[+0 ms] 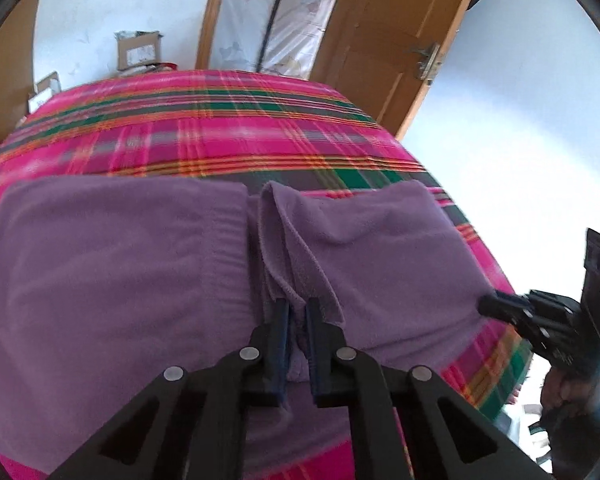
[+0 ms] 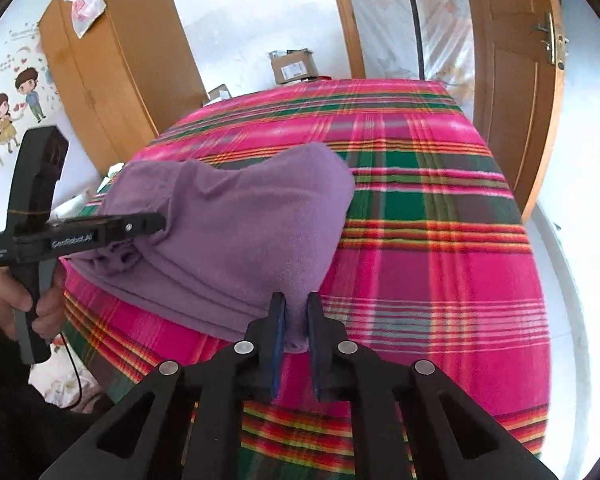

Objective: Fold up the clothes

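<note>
since both grippers already pinch the near edge of the purple fleece garment [image 2: 236, 216] on the pink-and-green plaid bedspread [image 2: 440, 240], i read the fold as going away from me. left gripper [image 1: 297, 312] clamps a bunched fold mid-edge; right gripper [image 2: 296, 308] clamps the right corner. cloth's long axis runs left-right, between them.

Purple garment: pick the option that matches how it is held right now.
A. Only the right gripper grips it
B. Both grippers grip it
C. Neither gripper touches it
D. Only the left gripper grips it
B. The left gripper is closed on a bunched fold of the purple garment, and the right gripper pinches its near corner above the plaid bedspread.
</note>
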### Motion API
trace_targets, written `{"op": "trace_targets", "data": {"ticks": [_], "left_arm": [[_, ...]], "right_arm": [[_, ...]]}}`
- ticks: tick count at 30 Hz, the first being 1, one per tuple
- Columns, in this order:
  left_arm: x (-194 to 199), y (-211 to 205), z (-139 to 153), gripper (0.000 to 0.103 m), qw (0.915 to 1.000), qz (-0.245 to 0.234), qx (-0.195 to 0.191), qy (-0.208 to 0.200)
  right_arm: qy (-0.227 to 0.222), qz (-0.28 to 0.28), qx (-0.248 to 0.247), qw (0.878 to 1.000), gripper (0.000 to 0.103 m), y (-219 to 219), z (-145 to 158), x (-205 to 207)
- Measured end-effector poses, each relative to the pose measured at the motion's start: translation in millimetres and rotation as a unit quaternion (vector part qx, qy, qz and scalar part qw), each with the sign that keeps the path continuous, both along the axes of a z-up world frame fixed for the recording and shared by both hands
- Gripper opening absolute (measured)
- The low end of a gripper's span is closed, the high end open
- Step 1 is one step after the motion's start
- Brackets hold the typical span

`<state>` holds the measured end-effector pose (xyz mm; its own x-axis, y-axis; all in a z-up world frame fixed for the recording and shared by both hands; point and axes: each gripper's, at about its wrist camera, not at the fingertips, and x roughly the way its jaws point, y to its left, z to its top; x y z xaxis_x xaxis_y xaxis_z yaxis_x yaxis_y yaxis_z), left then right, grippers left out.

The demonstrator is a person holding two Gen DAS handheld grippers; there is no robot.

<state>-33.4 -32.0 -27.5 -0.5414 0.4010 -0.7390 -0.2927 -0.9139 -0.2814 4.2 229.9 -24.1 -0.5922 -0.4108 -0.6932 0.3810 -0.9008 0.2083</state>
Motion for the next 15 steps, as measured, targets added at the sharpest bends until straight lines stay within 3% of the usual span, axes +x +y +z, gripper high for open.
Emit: {"op": "trace_targets", "data": {"ticks": [2, 4, 7, 11, 15], "left_arm": [[9, -4, -1, 0.008, 1.0000, -0.005, 0.008, 0.002], [19, -10, 5, 0.010, 0.9998, -0.007, 0.017, 0.013], [35, -23, 22, 0.010, 0.9987, -0.001, 0.024, 0.044], [52, -57, 38, 0.015, 0.9942, 0.060, -0.012, 0.088], [53, -97, 27, 0.018, 0.9847, 0.144, -0.062, 0.076]], "right_arm": [[-0.016, 0.012, 0.004, 1.000, 0.010, 4, -2, -4], [-0.016, 0.007, 0.005, 1.000, 0.019, 9, -2, -4], [0.002, -0.006, -0.032, 0.999, 0.021, 10, 11, -3], [0.023, 0.011, -0.125, 0.992, 0.038, -1, 32, -8], [-0.007, 0.080, -0.175, 0.981, 0.040, -51, 36, -27]]}}
